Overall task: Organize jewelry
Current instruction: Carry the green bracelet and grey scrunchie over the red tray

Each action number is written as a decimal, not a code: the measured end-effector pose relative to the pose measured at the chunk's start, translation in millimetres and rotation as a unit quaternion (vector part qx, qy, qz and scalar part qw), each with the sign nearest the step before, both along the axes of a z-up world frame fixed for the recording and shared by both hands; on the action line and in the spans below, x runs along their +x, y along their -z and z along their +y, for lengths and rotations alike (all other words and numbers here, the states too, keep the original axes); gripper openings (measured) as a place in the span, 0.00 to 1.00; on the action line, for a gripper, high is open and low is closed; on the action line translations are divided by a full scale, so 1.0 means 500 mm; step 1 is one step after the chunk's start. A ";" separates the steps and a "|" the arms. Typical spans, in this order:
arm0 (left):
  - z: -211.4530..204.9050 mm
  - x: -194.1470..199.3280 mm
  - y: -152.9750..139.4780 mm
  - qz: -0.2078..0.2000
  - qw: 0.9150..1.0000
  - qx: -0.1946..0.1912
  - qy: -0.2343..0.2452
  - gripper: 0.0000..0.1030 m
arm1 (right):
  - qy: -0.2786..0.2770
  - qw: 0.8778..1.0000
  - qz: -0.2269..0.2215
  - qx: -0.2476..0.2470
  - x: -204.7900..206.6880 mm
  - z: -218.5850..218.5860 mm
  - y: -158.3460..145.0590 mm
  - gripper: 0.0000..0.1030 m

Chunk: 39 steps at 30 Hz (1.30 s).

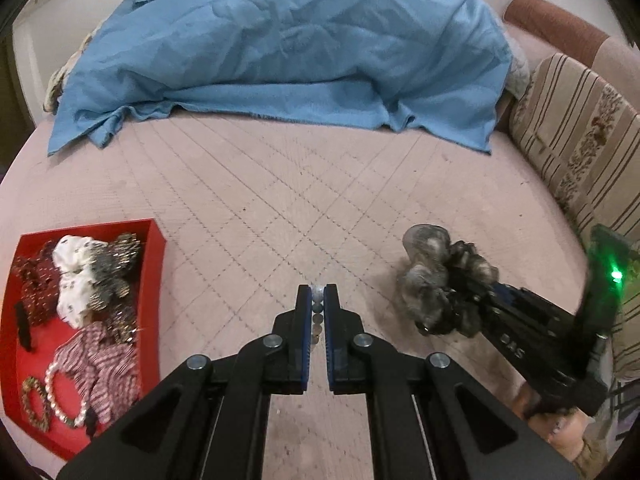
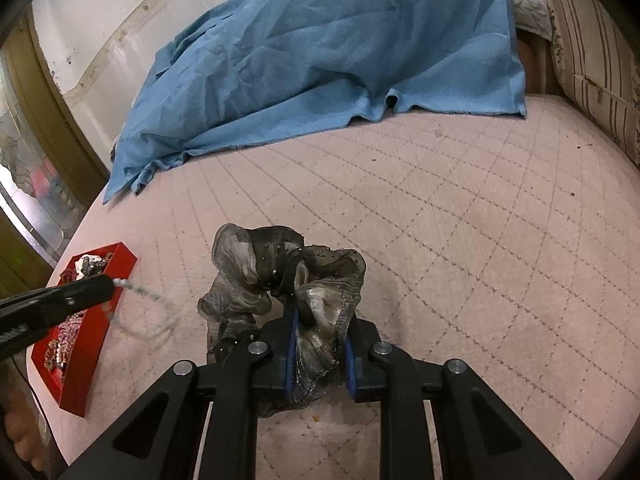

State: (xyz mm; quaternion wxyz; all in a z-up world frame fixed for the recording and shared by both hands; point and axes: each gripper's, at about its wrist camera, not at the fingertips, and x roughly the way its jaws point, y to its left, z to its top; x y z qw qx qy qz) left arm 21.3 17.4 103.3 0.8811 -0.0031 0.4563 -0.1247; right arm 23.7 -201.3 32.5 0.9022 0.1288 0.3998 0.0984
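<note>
Left gripper [image 1: 318, 312] clamped on beaded bracelet [image 1: 317, 316], right gripper [image 2: 320, 354] pinching grey scrunchie [image 2: 280, 280]; both right of red tray [image 1: 154, 248].

A broad stretch of quilted pink bed [image 2: 460, 216] is lying open beyond the red tray [image 1: 154, 256], which is sitting at the bed's left edge, crowded with scrunchies and bracelets. Far behind the tray, a heaped blue blanket [image 1: 288, 44] is blocking the way; striped cushions [image 1: 576, 148] are walling off the right side.
</note>
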 end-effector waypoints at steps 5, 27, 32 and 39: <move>0.017 -0.046 -0.035 -0.009 1.000 -0.003 -0.002 0.05 | -0.002 1.000 -0.011 -0.001 -0.013 0.006 -0.014 0.19; 0.190 -0.217 -0.126 -0.050 0.997 -0.017 -0.063 0.05 | 0.044 0.999 0.014 0.005 -0.204 0.049 -0.018 0.19; 0.241 -0.244 -0.136 -0.052 0.994 -0.033 -0.085 0.05 | 0.029 1.000 0.005 -0.001 -0.245 0.082 -0.057 0.19; 0.305 -0.267 -0.148 -0.059 0.990 -0.039 -0.120 0.05 | -0.011 0.999 -0.030 -0.018 -0.287 0.151 -0.132 0.19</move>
